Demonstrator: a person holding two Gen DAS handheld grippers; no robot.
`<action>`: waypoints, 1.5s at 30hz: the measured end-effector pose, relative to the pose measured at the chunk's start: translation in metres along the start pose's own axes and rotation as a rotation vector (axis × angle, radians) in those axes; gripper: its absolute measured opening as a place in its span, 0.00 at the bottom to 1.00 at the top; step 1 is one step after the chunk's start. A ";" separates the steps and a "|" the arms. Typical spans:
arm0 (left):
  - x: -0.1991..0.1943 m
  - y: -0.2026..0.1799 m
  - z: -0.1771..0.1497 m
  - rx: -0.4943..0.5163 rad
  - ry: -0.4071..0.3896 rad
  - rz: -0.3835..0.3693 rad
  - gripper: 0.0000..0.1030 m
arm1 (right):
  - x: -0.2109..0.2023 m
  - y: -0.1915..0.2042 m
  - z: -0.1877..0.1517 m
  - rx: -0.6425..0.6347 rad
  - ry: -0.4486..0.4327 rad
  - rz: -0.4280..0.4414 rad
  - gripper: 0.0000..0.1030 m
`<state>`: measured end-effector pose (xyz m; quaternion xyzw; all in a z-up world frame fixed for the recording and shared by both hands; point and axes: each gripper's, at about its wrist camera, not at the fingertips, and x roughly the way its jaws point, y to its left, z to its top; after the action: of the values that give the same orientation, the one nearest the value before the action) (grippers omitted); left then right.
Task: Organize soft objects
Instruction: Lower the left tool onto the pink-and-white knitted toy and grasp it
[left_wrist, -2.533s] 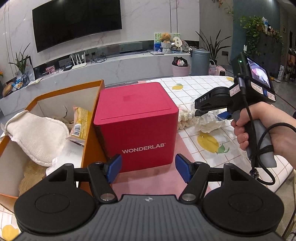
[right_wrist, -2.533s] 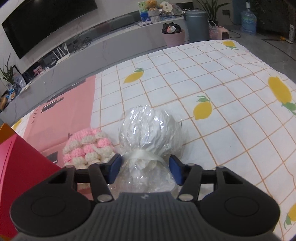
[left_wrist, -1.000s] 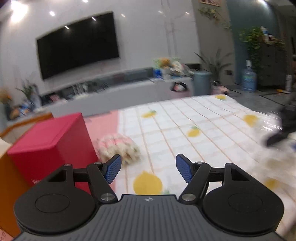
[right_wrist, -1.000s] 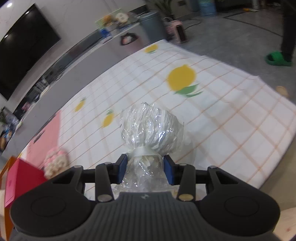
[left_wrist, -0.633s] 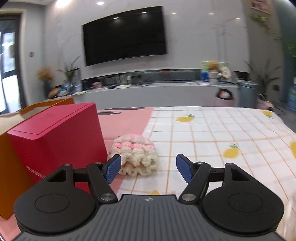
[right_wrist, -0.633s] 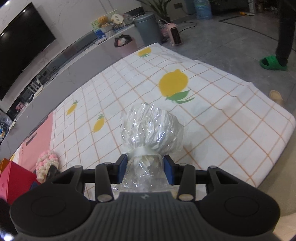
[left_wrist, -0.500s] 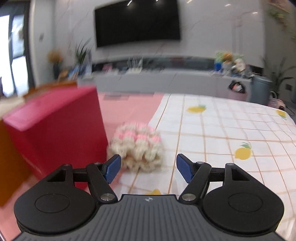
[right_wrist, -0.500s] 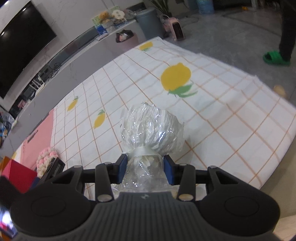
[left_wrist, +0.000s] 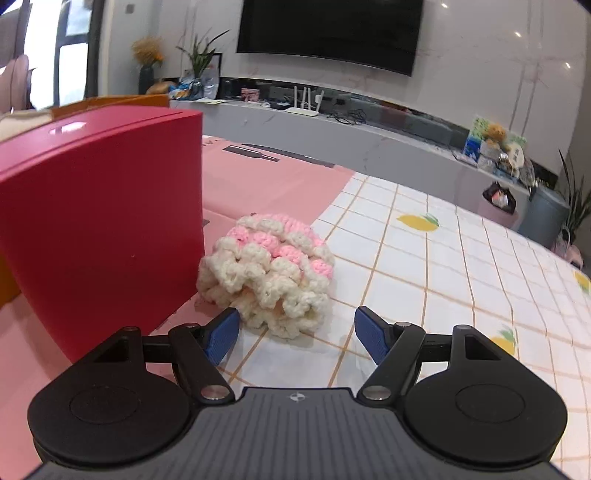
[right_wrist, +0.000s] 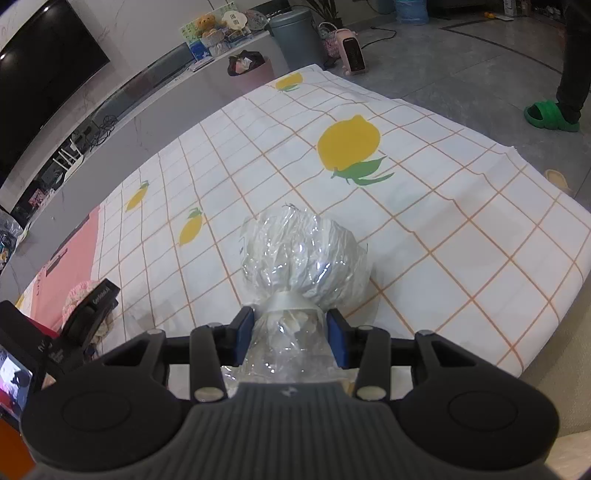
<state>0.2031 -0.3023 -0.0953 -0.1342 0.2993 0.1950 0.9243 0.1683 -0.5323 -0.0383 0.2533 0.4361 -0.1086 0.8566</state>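
Soft things are being tidied on the bench (right_wrist: 461, 236) with its lemon-print cloth. Biggest is the red square box (left_wrist: 99, 218), just left of the left claw (left_wrist: 295, 332). Next is the round pink and cream yarn ball (left_wrist: 269, 273), lying right in front of that claw and close beside the box. The left claw is spread wide and holds nothing, likely so it can fit around the yarn. Smallest is the crinkly clear plastic bag of white stuff (right_wrist: 306, 262). The right claw (right_wrist: 290, 339) is squeezed tight on its tied neck, so it won't slip.
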 end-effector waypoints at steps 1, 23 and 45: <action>-0.001 0.002 0.001 -0.007 -0.001 -0.004 0.80 | 0.000 0.000 0.000 0.000 0.000 0.000 0.42; -0.031 0.023 -0.002 -0.004 -0.075 -0.160 0.00 | 0.005 0.007 -0.002 -0.018 0.013 0.023 0.42; 0.004 -0.060 0.057 0.310 -0.083 0.027 0.87 | 0.010 0.012 -0.004 -0.024 0.034 0.028 0.42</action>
<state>0.2612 -0.3340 -0.0456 0.0226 0.2891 0.1644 0.9428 0.1764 -0.5199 -0.0441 0.2512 0.4481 -0.0870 0.8535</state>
